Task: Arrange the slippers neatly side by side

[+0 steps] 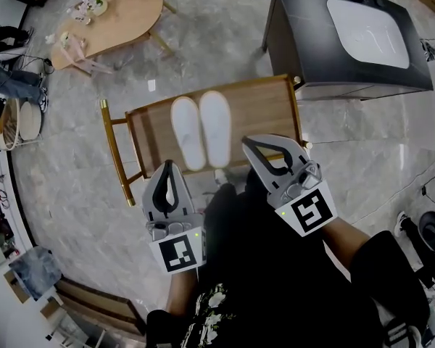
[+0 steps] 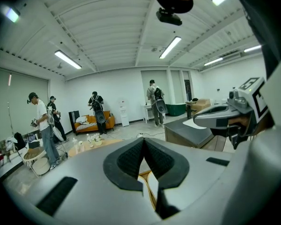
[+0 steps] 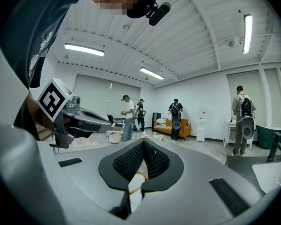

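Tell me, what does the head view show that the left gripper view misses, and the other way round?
Only the head view: the two white slippers in full, side by side on the wooden rack. Only the left gripper view: standing people, an orange sofa and ceiling lights. Both: the right gripper, the dark cabinet, the low wooden table, and a sliver of slipper.

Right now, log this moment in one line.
slippers: side by side on wooden table | left gripper: shut, empty | right gripper: shut, empty
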Action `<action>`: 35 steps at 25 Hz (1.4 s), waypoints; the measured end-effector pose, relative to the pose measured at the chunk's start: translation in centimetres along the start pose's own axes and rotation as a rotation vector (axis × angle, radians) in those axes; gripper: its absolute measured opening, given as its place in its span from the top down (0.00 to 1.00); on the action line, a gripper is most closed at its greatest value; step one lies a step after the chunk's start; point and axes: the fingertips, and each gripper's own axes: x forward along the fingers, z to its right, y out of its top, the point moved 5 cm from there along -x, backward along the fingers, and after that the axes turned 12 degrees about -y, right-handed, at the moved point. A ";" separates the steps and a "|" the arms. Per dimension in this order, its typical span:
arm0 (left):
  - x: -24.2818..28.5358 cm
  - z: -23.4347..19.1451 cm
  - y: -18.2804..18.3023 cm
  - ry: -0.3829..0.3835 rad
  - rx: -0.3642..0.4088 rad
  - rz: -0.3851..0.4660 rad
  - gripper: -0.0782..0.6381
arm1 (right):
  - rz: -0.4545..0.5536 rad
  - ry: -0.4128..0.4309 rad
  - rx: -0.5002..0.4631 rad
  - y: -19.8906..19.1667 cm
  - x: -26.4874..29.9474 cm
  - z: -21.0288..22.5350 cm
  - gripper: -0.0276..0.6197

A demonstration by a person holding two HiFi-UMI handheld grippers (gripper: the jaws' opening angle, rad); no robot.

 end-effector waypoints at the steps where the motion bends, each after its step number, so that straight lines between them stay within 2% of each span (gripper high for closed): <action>1: 0.1 0.2 0.0 0.006 -0.002 -0.002 0.89 | -0.002 0.008 0.001 -0.1 0.0 0.2 0.96; 8: -0.2 1.7 0.0 0.023 -0.011 0.002 0.89 | 0.007 0.066 0.014 -0.7 0.2 0.7 0.96; 14: -0.3 2.7 0.0 0.040 -0.011 -0.035 0.89 | -0.011 0.097 0.042 -1.2 -0.2 1.0 0.96; 18: -0.5 3.3 0.2 0.044 0.014 -0.032 0.89 | -0.008 0.111 0.042 -1.8 0.0 1.1 0.96; 23: 0.2 2.4 -0.9 0.000 0.014 -0.046 0.89 | -0.026 0.083 0.044 -2.2 0.7 0.4 0.96; 29: 2.0 1.9 -0.8 -0.067 0.002 0.009 0.89 | -0.055 0.038 -0.008 -2.1 0.9 0.4 0.96; 35: 1.7 -1.1 -1.8 -0.093 -0.024 0.006 0.89 | -0.081 0.003 -0.003 -1.5 2.8 -1.6 0.96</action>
